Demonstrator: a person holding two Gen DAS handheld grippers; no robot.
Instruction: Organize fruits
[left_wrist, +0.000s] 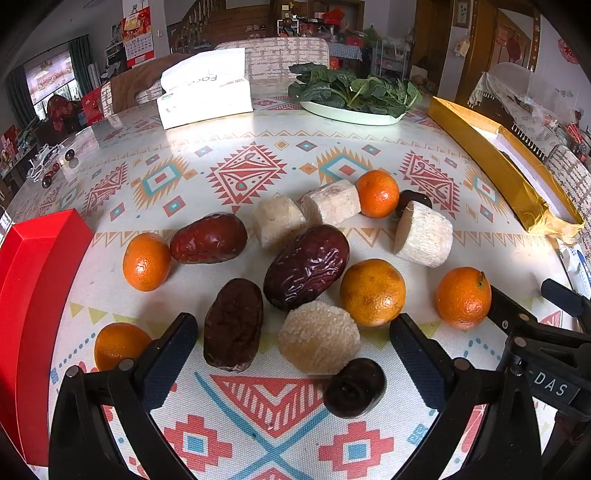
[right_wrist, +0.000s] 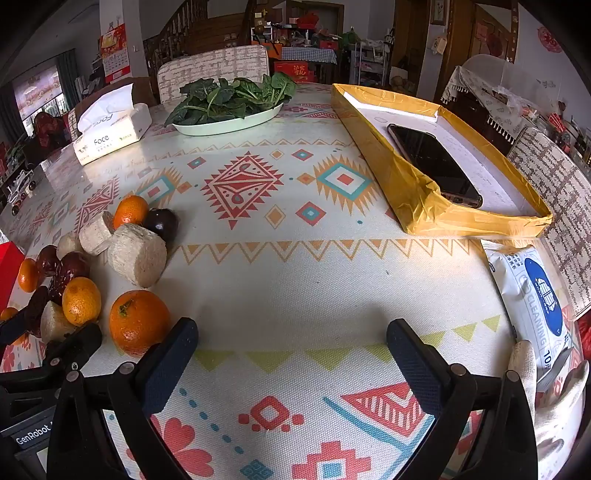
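Several oranges, red dates and pale cut cane pieces lie mixed on the patterned tablecloth. My left gripper (left_wrist: 293, 332) is open, its fingers around a dark date (left_wrist: 232, 325) and a pale cane piece (left_wrist: 318, 338); an orange (left_wrist: 372, 292) and a big date (left_wrist: 306, 266) sit just ahead. My right gripper (right_wrist: 291, 338) is open and empty over bare cloth, with an orange (right_wrist: 138, 321) just left of its left finger (right_wrist: 171, 365). The fruit pile (right_wrist: 136, 254) lies at the left of the right wrist view.
A red box (left_wrist: 33, 295) stands at the left. A yellow-edged tray (right_wrist: 417, 199) holding a phone (right_wrist: 436, 166) lies at the right. A plate of greens (right_wrist: 229, 122), a tissue pack (right_wrist: 110, 129) and a wipes packet (right_wrist: 535, 306) are on the table.
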